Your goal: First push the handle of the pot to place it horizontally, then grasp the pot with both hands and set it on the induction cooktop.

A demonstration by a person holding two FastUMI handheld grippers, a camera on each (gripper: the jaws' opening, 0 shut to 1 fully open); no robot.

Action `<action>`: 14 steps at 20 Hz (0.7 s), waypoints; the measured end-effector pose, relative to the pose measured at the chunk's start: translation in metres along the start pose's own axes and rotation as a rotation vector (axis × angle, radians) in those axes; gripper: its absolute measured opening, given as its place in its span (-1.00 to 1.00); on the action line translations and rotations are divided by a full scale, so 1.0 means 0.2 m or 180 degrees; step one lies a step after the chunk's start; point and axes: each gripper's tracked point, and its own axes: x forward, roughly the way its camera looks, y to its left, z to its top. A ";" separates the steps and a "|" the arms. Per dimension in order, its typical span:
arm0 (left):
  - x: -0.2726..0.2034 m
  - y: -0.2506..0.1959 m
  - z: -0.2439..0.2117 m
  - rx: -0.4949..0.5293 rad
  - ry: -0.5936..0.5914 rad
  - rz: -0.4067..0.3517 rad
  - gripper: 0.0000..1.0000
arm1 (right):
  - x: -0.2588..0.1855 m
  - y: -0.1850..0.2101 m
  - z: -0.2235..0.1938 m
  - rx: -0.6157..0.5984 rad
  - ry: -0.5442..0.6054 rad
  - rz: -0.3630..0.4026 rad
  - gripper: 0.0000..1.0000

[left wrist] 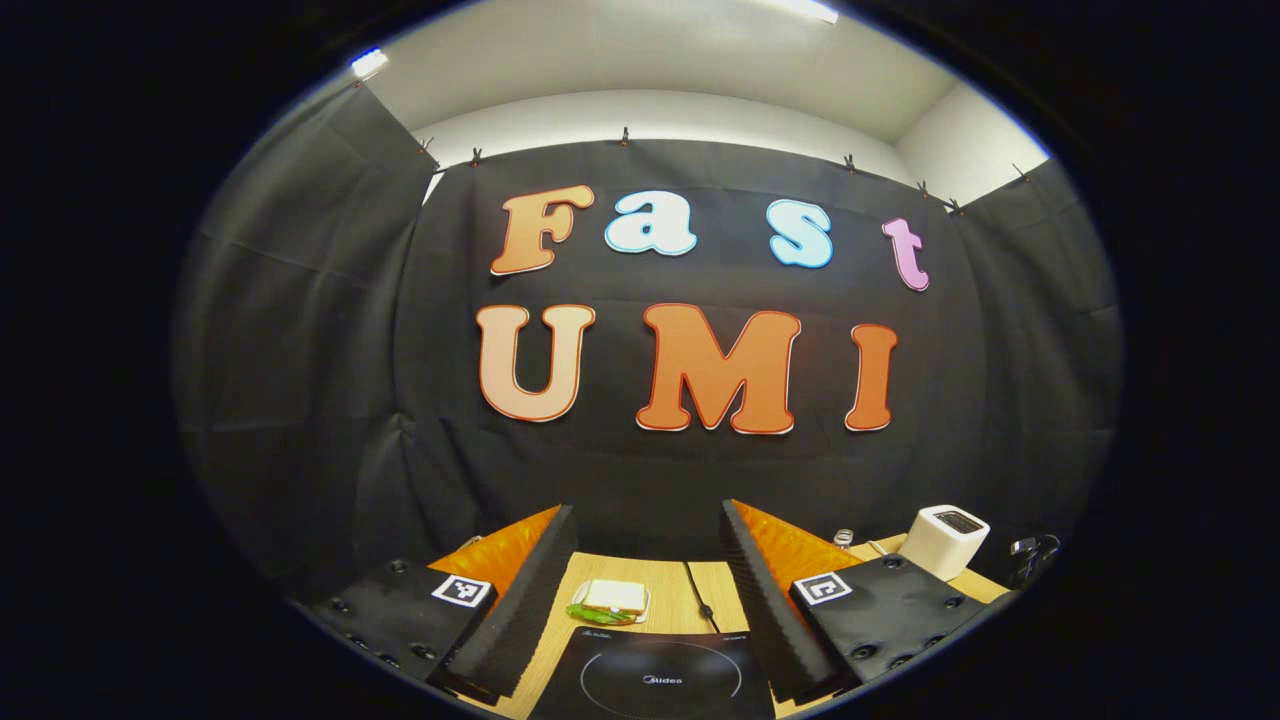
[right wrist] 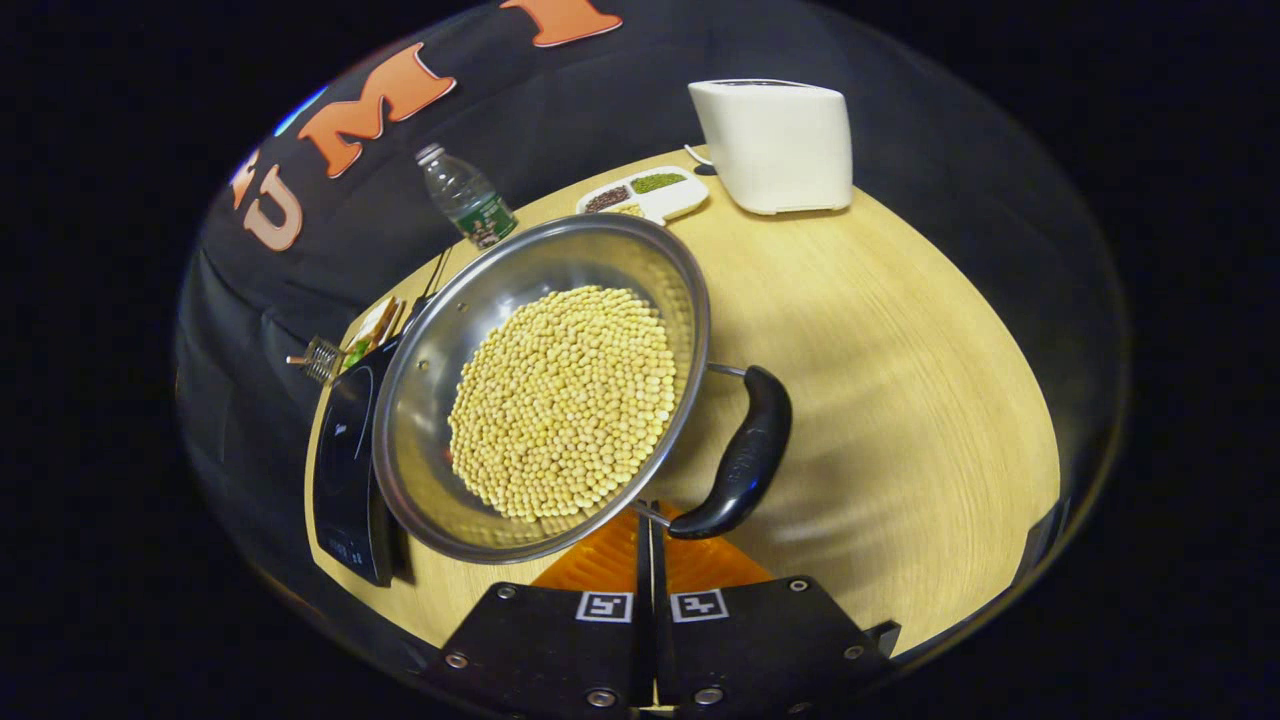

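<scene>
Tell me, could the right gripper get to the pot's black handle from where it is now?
Probably yes. The right gripper, its fingers closed together, sits just below the handle of the pot, with nothing between them. It would likely need to open first if it is to grasp rather than push.

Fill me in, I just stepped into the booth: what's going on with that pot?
A person works with a handheld tool in each hand. The right tool has its fingers closed together, close beside the black handle of a steel pot filled with soybeans. The pot sits on the wooden table, next to the induction cooktop, not centred on it yet. The left tool is open, held above the cooktop, gripping nothing.
</scene>
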 end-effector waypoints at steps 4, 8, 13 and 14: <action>0.02 0.03 -0.03 0.0023 0.0026 0.0026 0.89 | 0.03 -0.08 0.10 0.0149 -0.0049 -0.0126 -0.99; 0.03 0.09 -0.06 0.0024 0.0049 0.0072 0.89 | 0.07 -0.14 0.19 0.0290 -0.0109 -0.0200 -1.00; 0.04 0.13 -0.10 0.0042 0.0075 0.0113 0.92 | 0.10 -0.18 0.27 0.0366 -0.0206 -0.0317 -1.00; 0.05 0.12 -0.10 0.0045 0.0085 0.0102 0.93 | 0.10 -0.19 0.29 0.0352 -0.0230 -0.0362 -1.00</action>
